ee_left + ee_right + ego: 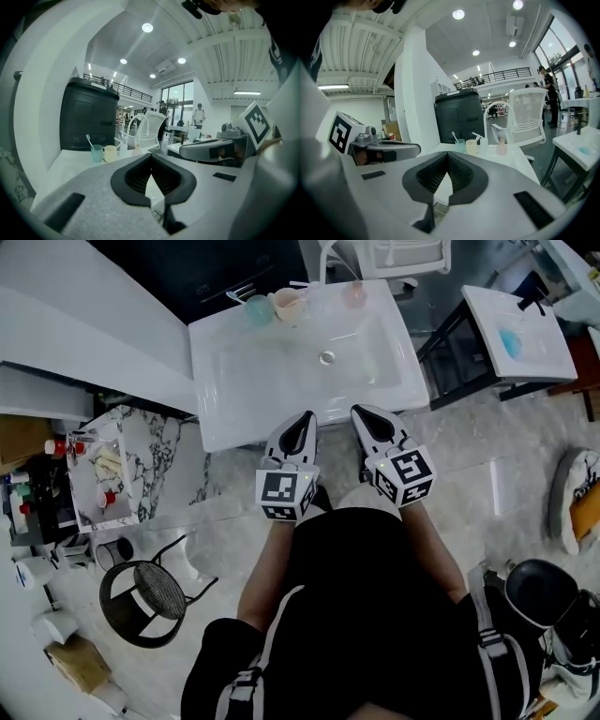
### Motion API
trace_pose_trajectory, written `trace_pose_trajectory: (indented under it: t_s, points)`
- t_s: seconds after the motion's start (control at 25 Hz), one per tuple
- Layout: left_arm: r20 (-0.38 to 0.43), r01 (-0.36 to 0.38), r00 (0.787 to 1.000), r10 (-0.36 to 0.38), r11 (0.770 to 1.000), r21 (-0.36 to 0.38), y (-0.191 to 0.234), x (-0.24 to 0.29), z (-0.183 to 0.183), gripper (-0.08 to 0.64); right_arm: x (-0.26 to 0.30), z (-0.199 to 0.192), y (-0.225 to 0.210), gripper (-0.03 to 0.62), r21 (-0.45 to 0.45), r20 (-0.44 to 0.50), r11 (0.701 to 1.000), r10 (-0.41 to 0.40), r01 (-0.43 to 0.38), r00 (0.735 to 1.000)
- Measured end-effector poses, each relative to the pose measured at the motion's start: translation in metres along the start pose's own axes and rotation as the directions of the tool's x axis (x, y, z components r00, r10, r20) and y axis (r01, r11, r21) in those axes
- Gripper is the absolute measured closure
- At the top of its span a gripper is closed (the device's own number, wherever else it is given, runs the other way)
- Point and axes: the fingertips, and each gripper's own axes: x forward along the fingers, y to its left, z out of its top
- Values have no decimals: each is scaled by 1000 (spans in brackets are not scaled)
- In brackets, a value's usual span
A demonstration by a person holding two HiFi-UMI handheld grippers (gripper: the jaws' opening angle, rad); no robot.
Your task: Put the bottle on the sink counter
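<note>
A white sink counter (225,381) stands in front of me with its basin in the middle. At its far edge are a teal cup (258,308), a beige cup (288,304) and a small pinkish bottle (354,294), which stands upright. The bottle (501,146) also shows far ahead in the right gripper view, next to the cups. My left gripper (305,418) and right gripper (361,413) hover side by side over the counter's near edge. Both are shut with nothing between the pads. In the left gripper view the jaws of the left gripper (151,157) meet at the tip.
A marble side table (164,451) with small bottles stands to the left, and a black wire stool (150,594) is near it. A second white basin table (520,329) is on the right. A white chair (389,254) and a black cabinet (86,119) stand behind the counter.
</note>
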Motion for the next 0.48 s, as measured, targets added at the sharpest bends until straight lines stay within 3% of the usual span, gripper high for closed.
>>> trace_pose_trajectory:
  t_s: [0.48]
  points:
    - [40,9,999,-8,1000,-14,25,-55,-2,541,-13,-2,47,588,-17,25,1000,-21,21,999]
